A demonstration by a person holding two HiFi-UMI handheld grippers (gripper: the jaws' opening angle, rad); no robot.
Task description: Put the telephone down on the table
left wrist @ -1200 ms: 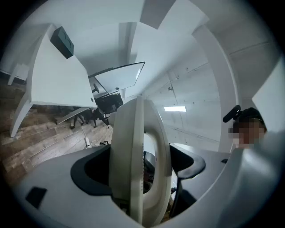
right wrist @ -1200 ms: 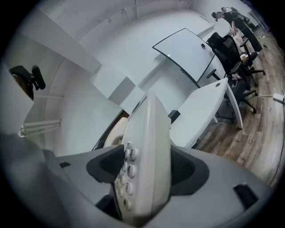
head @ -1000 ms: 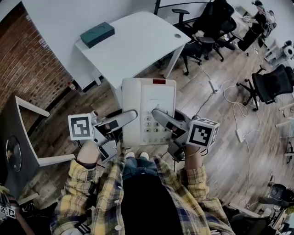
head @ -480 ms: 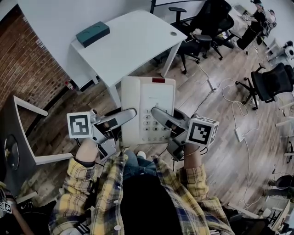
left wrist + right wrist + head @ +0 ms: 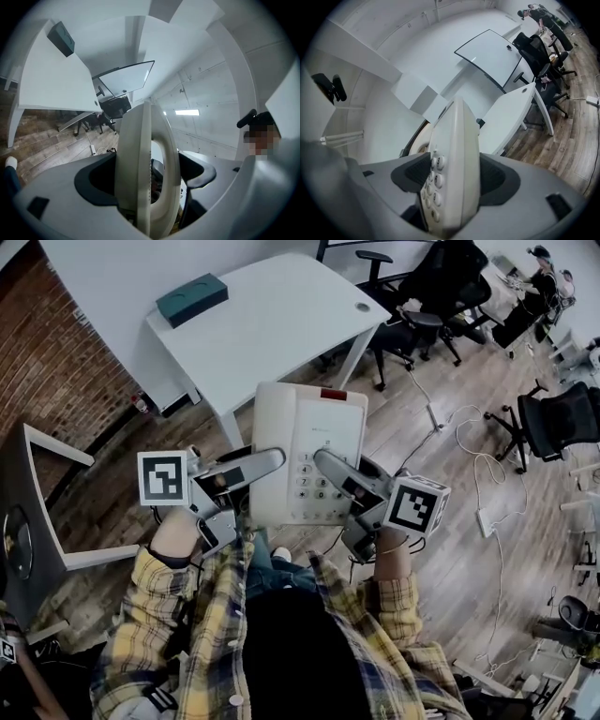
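Both grippers, left (image 5: 265, 461) and right (image 5: 330, 463), clamp the phone (image 5: 307, 451) mid-air, long axis pointing toward the table (image 5: 272, 324).

The white table (image 5: 272, 324), upper middle of the head view, is mostly bare — only a dark green box (image 5: 192, 299) sits at its upper-left corner. Black office chairs (image 5: 436, 282) crowd its right end; a brick wall (image 5: 47, 362) closes the left.
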